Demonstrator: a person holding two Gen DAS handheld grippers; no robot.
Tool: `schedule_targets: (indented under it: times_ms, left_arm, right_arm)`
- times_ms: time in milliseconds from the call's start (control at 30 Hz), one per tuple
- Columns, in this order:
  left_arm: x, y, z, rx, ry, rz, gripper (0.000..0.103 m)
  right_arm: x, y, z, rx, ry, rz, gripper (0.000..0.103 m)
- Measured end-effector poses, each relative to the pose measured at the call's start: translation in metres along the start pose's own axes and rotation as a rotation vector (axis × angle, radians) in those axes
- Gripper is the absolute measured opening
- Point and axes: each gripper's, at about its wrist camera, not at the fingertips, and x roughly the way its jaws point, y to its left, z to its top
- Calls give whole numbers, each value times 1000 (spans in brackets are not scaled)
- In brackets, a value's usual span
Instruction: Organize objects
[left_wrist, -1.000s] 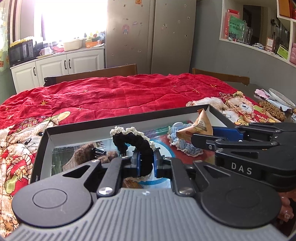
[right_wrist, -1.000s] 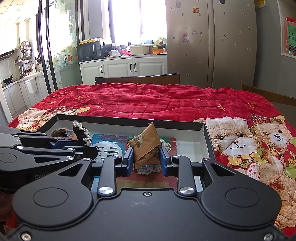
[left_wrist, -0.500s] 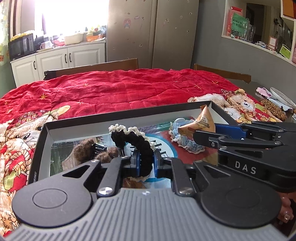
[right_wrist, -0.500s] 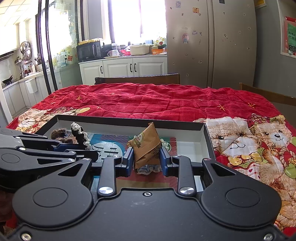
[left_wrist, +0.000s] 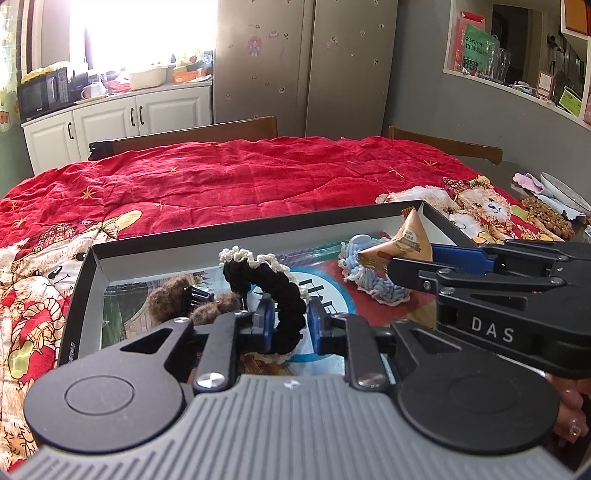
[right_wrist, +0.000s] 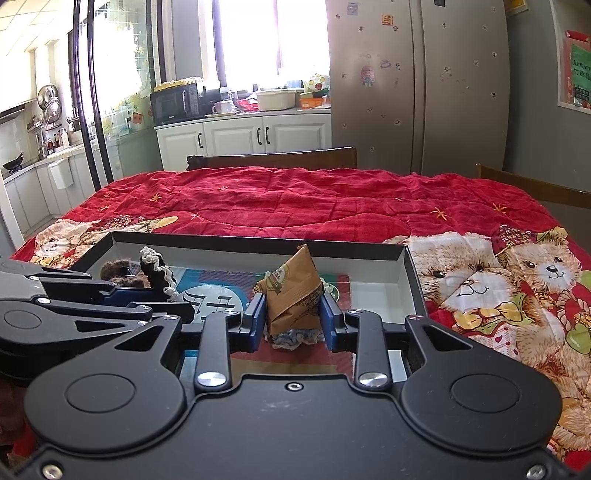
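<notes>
A shallow black box (left_wrist: 221, 233) lies on the red quilt. Inside it, a black scrunchie with cream trim (left_wrist: 275, 282) arches up between the jaws of my left gripper (left_wrist: 290, 325). Those jaws are opening, with a gap showing beside the scrunchie on the right. My right gripper (right_wrist: 293, 322) is shut on a brown triangular snack packet (right_wrist: 291, 291), holding it upright over a pale blue scrunchie (left_wrist: 373, 290) on the box floor. A brown furry hair clip (left_wrist: 168, 299) lies at the box's left end. In the right wrist view, the left gripper (right_wrist: 166, 295) reaches in from the left.
The red quilt (right_wrist: 295, 199) with teddy-bear prints covers the table. Wooden chair backs (left_wrist: 192, 134) stand behind the table. A plate and loose snacks (left_wrist: 554, 210) sit at the far right edge. A hand (left_wrist: 570, 424) shows at the lower right of the left wrist view.
The left gripper's jaws have spread apart and let go of the black scrunchie, which stays between them. The right gripper and its packet have not moved.
</notes>
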Motion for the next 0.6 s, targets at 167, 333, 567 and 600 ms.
schedule_targets:
  times_ms: [167, 333, 567, 600]
  left_arm:
    - [-1, 0, 0, 2, -3, 2, 40]
    - [-2, -1, 0, 7, -7, 3, 46]
    - [-4, -3, 1, 15, -21, 7, 56]
    - [-4, -3, 1, 16, -22, 7, 56]
  right_arm:
    - [-2, 0, 1, -3, -15, -10, 31]
    - [-4, 0, 1, -4, -20, -9, 39]
    - [-7, 2, 1, -7, -30, -9, 39]
    - [-8, 2, 2, -6, -33, -10, 39]
